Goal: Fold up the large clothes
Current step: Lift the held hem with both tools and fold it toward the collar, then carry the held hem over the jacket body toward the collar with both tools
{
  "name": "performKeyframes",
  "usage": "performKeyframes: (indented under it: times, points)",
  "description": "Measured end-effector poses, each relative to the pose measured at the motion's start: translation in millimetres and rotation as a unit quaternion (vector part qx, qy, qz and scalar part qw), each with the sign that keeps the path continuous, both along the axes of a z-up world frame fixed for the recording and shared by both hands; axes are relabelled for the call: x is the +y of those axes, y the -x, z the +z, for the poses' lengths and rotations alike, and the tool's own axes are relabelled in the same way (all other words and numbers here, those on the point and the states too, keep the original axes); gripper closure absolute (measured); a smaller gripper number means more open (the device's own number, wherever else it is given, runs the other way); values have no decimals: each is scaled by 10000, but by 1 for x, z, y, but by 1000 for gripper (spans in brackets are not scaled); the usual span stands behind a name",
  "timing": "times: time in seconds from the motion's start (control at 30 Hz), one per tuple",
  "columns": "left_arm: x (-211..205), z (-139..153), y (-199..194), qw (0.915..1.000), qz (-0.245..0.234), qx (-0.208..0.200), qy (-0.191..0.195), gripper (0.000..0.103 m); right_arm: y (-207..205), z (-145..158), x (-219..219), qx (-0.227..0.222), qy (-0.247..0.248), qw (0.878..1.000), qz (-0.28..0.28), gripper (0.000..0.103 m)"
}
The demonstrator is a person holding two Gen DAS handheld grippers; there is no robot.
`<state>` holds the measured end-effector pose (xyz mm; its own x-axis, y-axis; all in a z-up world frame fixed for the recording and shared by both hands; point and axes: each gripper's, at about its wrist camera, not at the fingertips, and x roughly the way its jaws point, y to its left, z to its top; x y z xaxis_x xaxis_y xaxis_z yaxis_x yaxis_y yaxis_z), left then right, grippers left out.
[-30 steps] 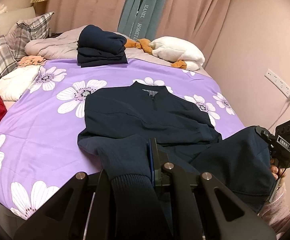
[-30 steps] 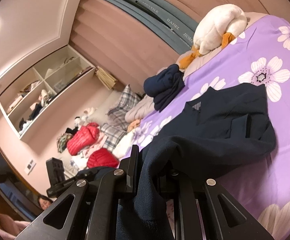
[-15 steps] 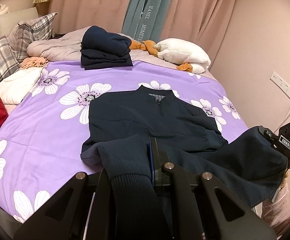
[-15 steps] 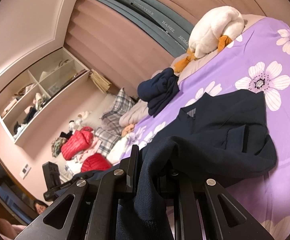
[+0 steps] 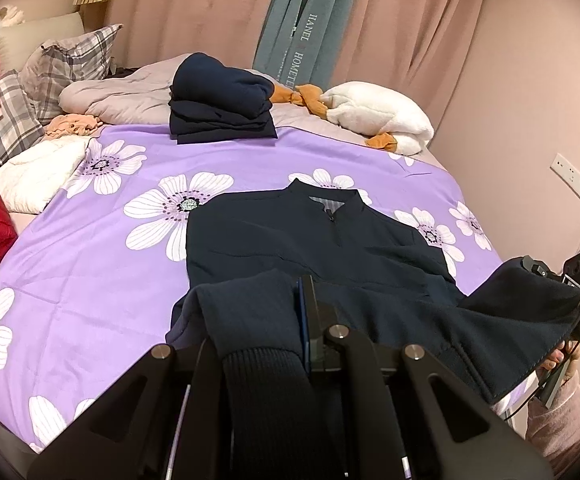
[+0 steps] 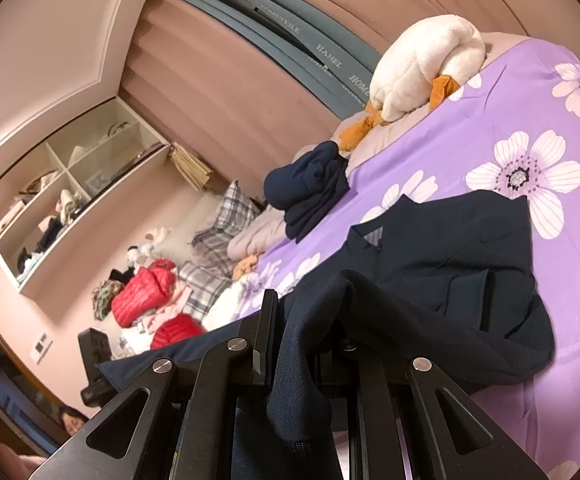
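Over the bedspread [image 5: 90,264], your left gripper [image 5: 301,316] and right gripper [image 6: 290,344] each pinch the jacket [image 5: 309,240] hem; uneven pulling could skew the fold.

White plush goose [image 5: 377,114], plaid pillows [image 5: 70,64], red puffer jkt [image 6: 144,290], pink curtains [image 5: 194,12], wall socket [image 5: 575,178].

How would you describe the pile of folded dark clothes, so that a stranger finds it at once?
Look at the bed with the purple flowered sheet. At its far edge, before the pink curtain, sits the pile of folded navy clothes, left of a white plush duck. Unlike the navy jacket spread flat nearer, it is stacked.
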<state>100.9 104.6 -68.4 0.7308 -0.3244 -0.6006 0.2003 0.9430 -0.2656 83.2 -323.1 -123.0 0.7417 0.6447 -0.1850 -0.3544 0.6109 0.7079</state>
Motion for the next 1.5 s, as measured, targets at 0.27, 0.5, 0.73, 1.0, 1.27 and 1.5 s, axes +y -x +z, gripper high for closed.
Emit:
performKeyframes:
  times: [0.27, 0.5, 0.73, 1.0, 1.27, 1.5]
  points:
    - [-1, -1, -12, 10000, 48, -29, -35, 93, -9, -3, -5, 63, 24, 9999, -105, 88]
    - [0, 0, -24, 9999, 104, -46, -55, 93, -16, -2, -8, 83, 50, 9998, -197, 88]
    - [5, -3, -44, 9997, 248, -38, -37, 93, -29, -2, -13, 116, 54, 9993, -360, 88]
    - [5, -10, -69, 9992, 390, 42, -46, 93, -45, -7, -18, 222, 128, 9980, -577, 88]
    - [-5, -16, -88, 9988, 424, 5, -239, 92, -63, -14, -25, 379, 134, 9965, -739, 88]
    - [-10, -25, -105, 9983, 482, 81, -317, 92, -76, -20, -26, 501, 199, 9955, -776, 88]
